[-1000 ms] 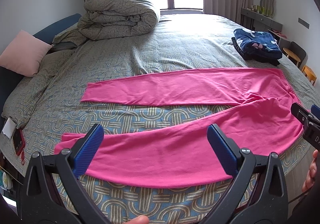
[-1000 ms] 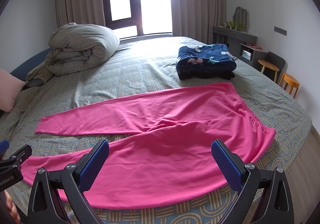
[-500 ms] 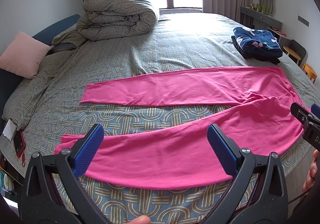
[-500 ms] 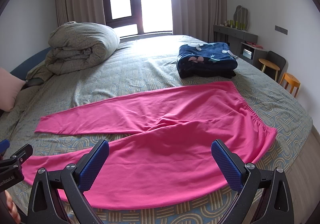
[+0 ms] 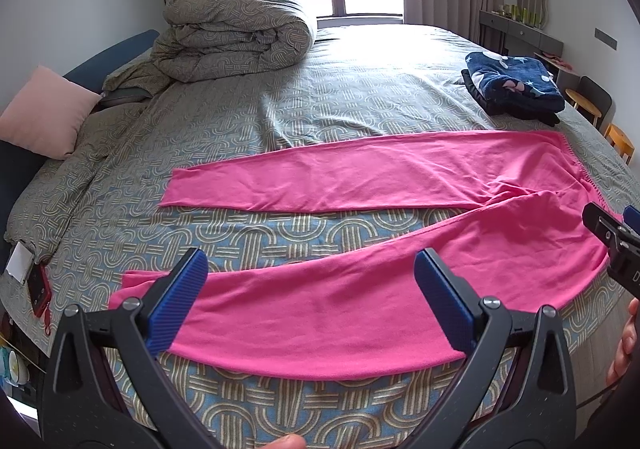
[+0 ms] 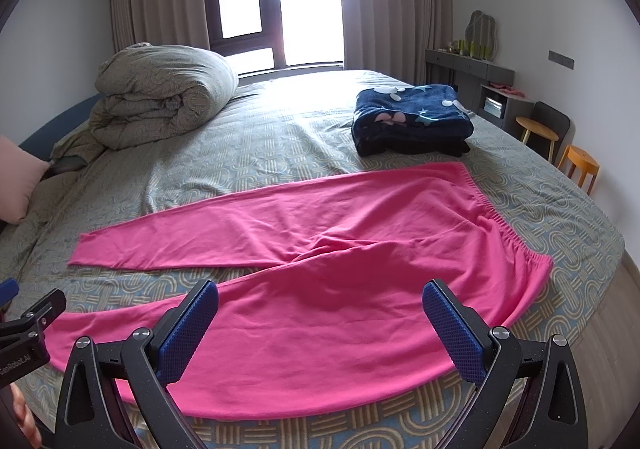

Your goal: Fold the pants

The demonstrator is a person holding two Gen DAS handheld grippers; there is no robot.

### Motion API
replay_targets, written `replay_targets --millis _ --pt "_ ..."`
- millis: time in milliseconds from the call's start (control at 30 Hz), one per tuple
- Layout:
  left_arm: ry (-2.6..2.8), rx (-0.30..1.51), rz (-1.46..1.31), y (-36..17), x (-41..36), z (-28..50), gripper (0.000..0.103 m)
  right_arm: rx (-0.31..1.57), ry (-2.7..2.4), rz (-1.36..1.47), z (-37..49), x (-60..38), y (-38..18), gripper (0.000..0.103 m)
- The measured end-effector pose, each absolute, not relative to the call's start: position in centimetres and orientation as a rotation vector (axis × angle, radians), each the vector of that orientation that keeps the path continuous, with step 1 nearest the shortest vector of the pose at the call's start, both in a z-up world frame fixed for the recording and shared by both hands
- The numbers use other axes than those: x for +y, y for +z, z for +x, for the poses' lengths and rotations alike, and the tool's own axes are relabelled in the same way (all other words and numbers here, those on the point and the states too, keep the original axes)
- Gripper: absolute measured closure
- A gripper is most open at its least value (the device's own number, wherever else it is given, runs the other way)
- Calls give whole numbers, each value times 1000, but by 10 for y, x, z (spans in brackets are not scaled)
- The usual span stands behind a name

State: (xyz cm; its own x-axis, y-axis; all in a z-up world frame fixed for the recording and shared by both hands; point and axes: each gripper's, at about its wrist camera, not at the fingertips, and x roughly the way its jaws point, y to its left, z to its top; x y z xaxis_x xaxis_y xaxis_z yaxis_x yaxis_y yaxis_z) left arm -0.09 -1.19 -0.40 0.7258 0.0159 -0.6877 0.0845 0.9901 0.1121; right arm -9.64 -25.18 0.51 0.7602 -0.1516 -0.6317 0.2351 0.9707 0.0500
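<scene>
Across the near part of the bed (image 5: 352, 97) lie the pink pants (image 5: 360, 177), spread flat, legs apart in a V, waistband to the right. No fold is made yet, so this looks like the approach. The left gripper (image 5: 308, 289) and right gripper (image 6: 320, 321) hover above the near leg, both wide open and empty. Next, probably, each should pinch that leg's edge and carry it over the far leg.

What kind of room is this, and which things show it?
Most likely a home bedroom. The pink pants lie spread on a large bed with a patterned cover, a rolled duvet sits near the head, and a dresser with a mirror stands by the wall.
</scene>
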Motion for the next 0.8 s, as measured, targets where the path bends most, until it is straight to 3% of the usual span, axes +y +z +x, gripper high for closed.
replay_targets --millis 800 --pt "-49 785 108 -9 -7 -3 0 693 -216 166 -101 -262 1 0"
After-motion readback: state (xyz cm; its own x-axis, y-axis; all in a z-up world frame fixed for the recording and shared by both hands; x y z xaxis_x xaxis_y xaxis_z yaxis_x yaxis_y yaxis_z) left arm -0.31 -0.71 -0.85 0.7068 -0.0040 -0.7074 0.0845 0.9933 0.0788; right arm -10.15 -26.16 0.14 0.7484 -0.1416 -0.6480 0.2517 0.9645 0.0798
